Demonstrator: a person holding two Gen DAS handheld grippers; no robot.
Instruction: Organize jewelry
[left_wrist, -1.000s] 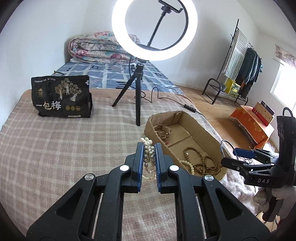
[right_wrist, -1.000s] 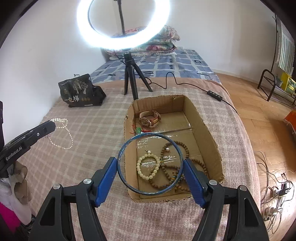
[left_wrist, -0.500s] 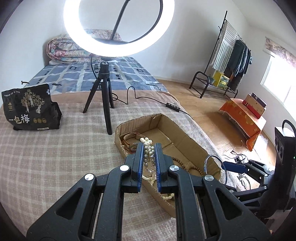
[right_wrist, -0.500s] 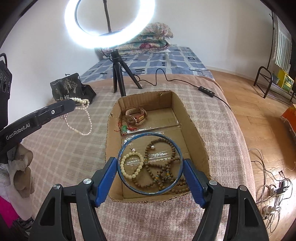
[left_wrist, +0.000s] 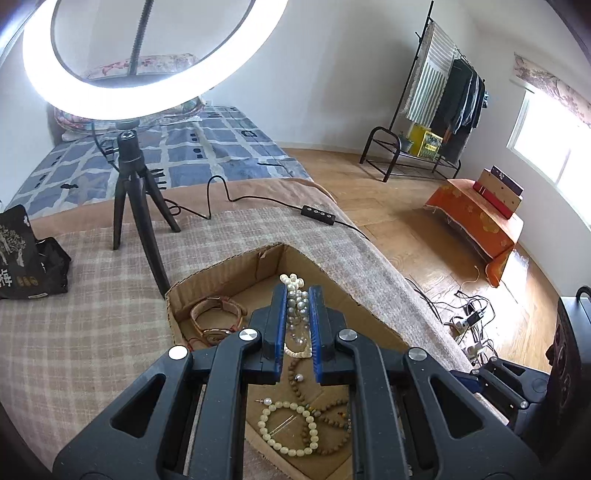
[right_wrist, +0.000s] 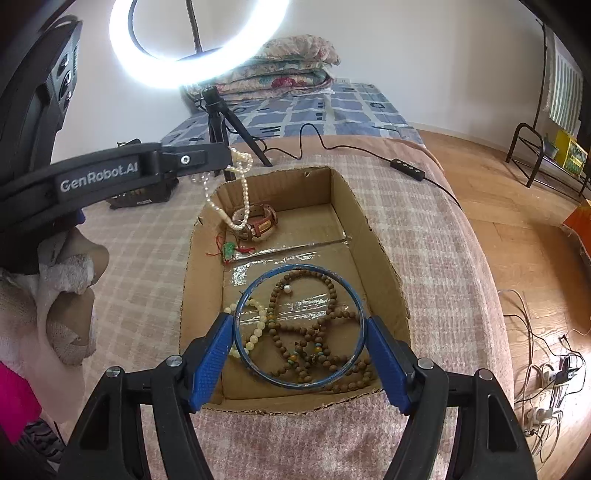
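My left gripper is shut on a white pearl necklace and holds it above the far end of an open cardboard box. From the right wrist view the necklace hangs from the left gripper down into the box, over a brown leather watch. My right gripper is shut on a blue bangle, holding it over the near end of the box. Below it lie brown wooden bead strands and a cream bead bracelet.
The box sits on a checked blanket on a bed. A ring light on a black tripod stands just behind the box, its cable and remote beside it. A black bag lies at the left. The bed edge drops to a wooden floor on the right.
My left gripper has carried the pearl necklace rightward from above the blanket to over the box. My right gripper with the bangle has moved closer over the box's near end.
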